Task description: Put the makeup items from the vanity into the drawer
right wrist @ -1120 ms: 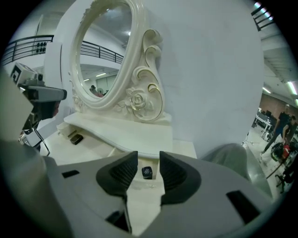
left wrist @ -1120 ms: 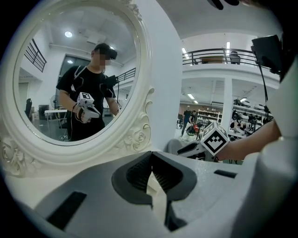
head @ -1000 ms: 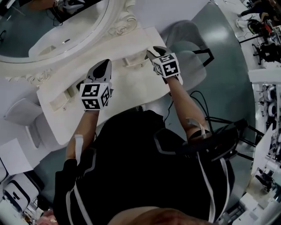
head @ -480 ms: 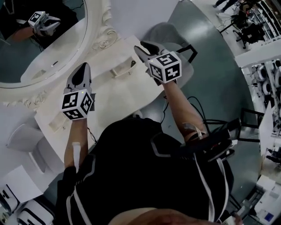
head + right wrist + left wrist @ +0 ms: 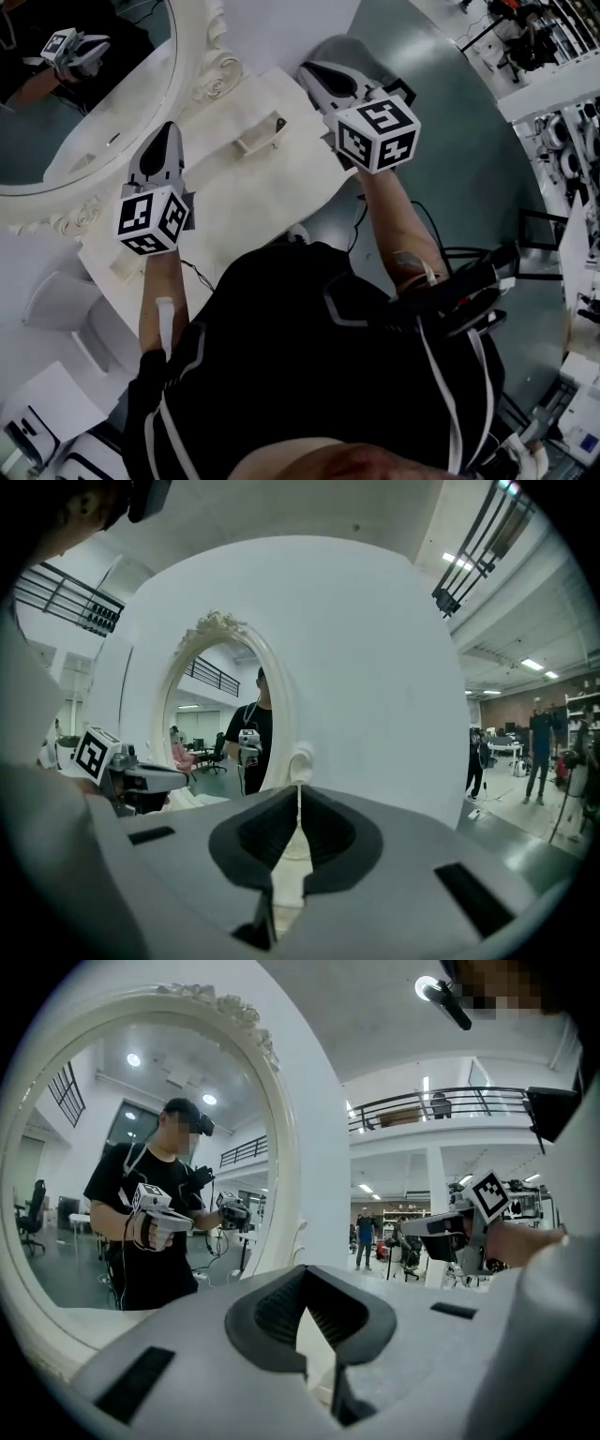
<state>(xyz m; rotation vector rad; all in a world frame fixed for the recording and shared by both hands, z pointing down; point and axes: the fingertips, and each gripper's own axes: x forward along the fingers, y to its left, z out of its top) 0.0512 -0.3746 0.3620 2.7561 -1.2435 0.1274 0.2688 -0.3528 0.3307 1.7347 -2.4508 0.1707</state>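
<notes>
A white vanity point(image 5: 272, 197) stands below an ornate oval mirror point(image 5: 66, 103). On it sits a small white organiser point(image 5: 251, 141) with a dark item point(image 5: 279, 124) in it. No drawer is visible. My left gripper point(image 5: 167, 128) point(image 5: 314, 1335) hangs above the vanity's left part, level and facing the mirror, jaws together and empty. My right gripper point(image 5: 307, 71) point(image 5: 298, 836) is held higher, over the vanity's right end. Its jaws have just been closing, leaving only a thin slit with nothing between them.
A grey chair point(image 5: 339, 49) stands beyond the vanity's right end and a white stool point(image 5: 52, 298) at its left. Cables point(image 5: 427, 234) trail over the grey floor at my right. The mirror reflects me and both grippers. People stand far off in the hall point(image 5: 539, 752).
Both grippers have risen off the vanity top, the right one further. The right jaws have gone from wide open to nearly together. The head view has swung a little.
</notes>
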